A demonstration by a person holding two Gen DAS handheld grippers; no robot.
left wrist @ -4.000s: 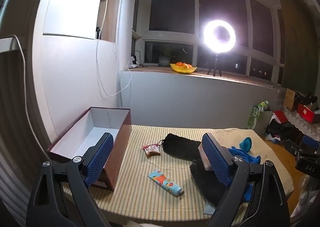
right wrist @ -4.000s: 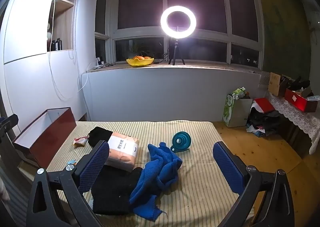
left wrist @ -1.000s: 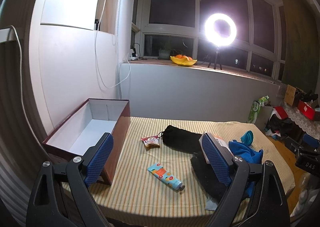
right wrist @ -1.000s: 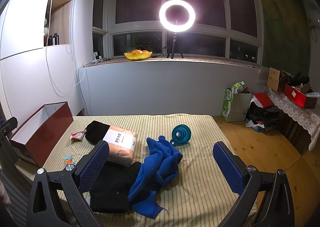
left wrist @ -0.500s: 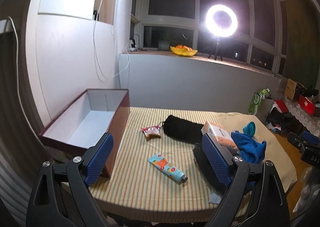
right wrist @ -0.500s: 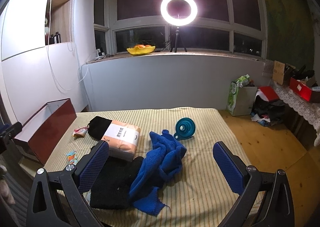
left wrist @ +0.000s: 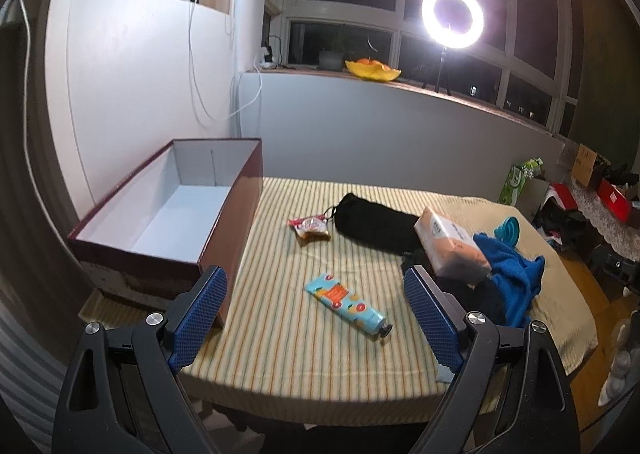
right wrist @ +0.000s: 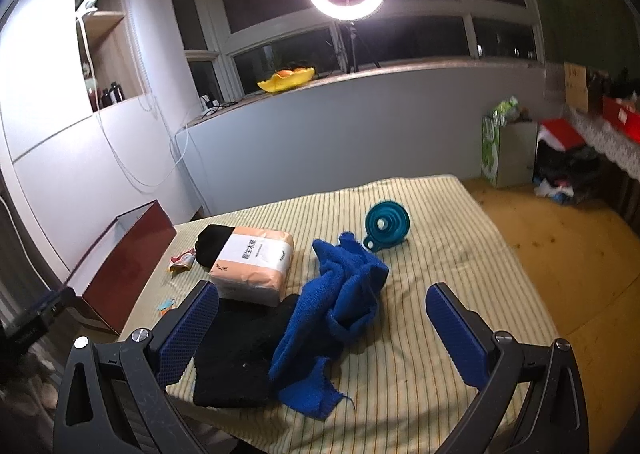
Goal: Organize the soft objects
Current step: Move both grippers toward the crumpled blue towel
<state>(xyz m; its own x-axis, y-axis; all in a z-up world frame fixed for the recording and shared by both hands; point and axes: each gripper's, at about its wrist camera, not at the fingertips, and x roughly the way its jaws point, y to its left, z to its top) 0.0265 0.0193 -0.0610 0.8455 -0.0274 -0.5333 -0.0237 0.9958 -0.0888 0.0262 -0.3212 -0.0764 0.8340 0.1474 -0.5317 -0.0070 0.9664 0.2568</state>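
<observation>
Both claws hung wide open and empty when I checked the feeds: my left gripper (left wrist: 316, 318) sat over the near edge of the striped table (left wrist: 280, 342), my right gripper (right wrist: 322, 328) above the cloth pile, neither touching anything.

Nothing was sorted yet, by my reading. The open maroon box (left wrist: 168, 213) sat empty at ten o'clock in the left wrist view, at the table's left end. In the right wrist view the blue towel (right wrist: 344, 302) lay crumpled at twelve o'clock just ahead of the fingers, draped partly over a black cloth (right wrist: 236, 358) at nine o'clock. The peach tissue pack (right wrist: 256, 266) rested beyond, at eleven, leaning on a black pouch (left wrist: 372, 223). A teal funnel (right wrist: 386, 223) stood just past the towel. A printed tube (left wrist: 346, 304) and a snack packet (left wrist: 310, 228) lay apart toward the box.

I judged the towel the sensible first pick. I would have dropped the right claw onto its thickest fold, pinched deep so it bunched rather than slid, and lifted slowly so the black cloth beneath did not drag along.
</observation>
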